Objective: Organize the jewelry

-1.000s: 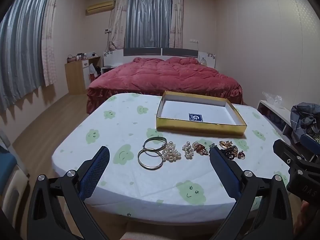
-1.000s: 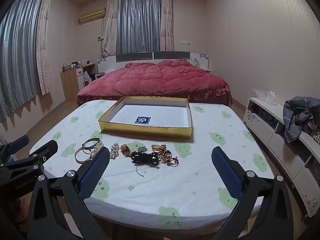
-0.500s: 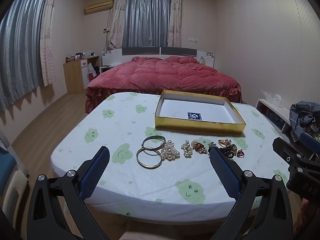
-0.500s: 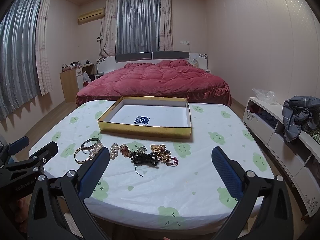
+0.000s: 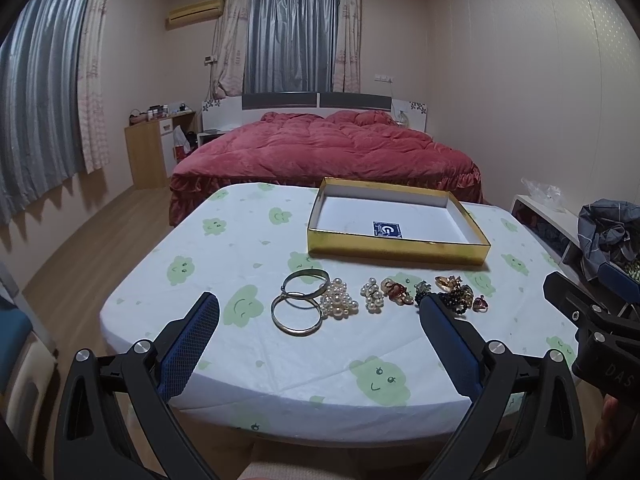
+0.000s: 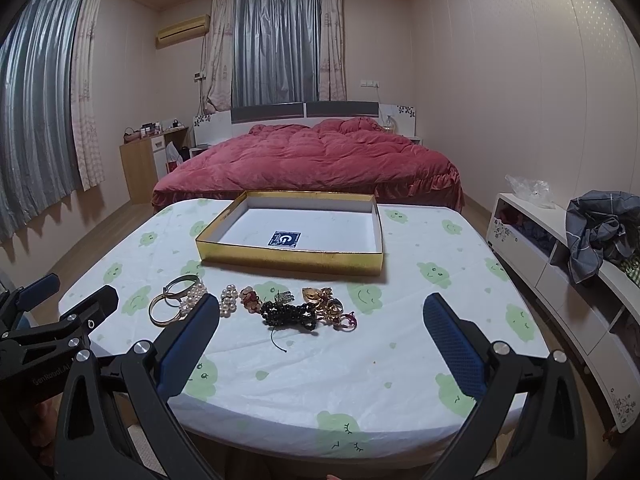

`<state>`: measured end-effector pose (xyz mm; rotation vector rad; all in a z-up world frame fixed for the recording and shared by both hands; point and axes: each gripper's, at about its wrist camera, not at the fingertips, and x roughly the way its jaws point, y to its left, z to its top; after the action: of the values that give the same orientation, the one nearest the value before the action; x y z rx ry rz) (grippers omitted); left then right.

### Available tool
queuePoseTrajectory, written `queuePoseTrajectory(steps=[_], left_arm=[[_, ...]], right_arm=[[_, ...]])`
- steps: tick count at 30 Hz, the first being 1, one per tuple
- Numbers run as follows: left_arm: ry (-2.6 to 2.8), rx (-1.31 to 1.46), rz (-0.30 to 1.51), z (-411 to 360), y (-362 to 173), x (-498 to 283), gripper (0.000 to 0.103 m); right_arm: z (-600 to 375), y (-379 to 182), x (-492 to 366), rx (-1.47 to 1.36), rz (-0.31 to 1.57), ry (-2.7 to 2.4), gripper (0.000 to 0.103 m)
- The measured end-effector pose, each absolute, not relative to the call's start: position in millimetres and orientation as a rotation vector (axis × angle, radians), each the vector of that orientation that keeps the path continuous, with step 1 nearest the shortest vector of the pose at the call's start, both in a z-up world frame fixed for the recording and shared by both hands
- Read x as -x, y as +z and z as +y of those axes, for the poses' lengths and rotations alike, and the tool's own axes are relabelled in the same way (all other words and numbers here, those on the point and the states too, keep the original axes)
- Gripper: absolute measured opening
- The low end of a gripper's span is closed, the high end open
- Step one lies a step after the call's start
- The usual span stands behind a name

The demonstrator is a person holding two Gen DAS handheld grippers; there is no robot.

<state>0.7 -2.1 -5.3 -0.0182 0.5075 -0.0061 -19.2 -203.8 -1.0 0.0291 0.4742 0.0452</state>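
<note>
A row of jewelry lies on the table [image 5: 248, 344] in front of an open gold box [image 5: 396, 246]: two metal bangles [image 5: 298, 308], a pearl cluster [image 5: 339, 304], small pearls [image 5: 372, 294], an amber piece [image 5: 396, 290], black beads [image 6: 290, 314], gold pieces [image 6: 324, 300] and a pink ring [image 6: 348, 320]. The box [image 6: 288, 258] holds only a blue label. My left gripper [image 5: 320, 316] is open and empty, near the table's front edge, before the bangles. My right gripper [image 6: 320, 320] is open and empty, before the black beads.
The table has a white cloth with green cloud prints [image 6: 400, 360]. A red bed [image 5: 320, 152] stands behind it. A white shelf unit [image 6: 560, 264] with bundled clothes is at the right. A wooden cabinet [image 5: 146, 152] stands at the back left.
Both grippers have drifted slightly, so the table and jewelry sit a touch differently in view. Both stay open and the jewelry has not moved.
</note>
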Motion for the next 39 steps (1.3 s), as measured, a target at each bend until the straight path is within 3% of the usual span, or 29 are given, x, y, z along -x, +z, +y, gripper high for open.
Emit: queuePoseTrajectory(steps=[39], left_arm=[[-0.003, 0.014, 0.529, -0.8, -11.5, -2.6, 0.098]], right_arm=[[-210.1, -3.1, 14.2, -0.042, 0.49, 0.028, 0.0]])
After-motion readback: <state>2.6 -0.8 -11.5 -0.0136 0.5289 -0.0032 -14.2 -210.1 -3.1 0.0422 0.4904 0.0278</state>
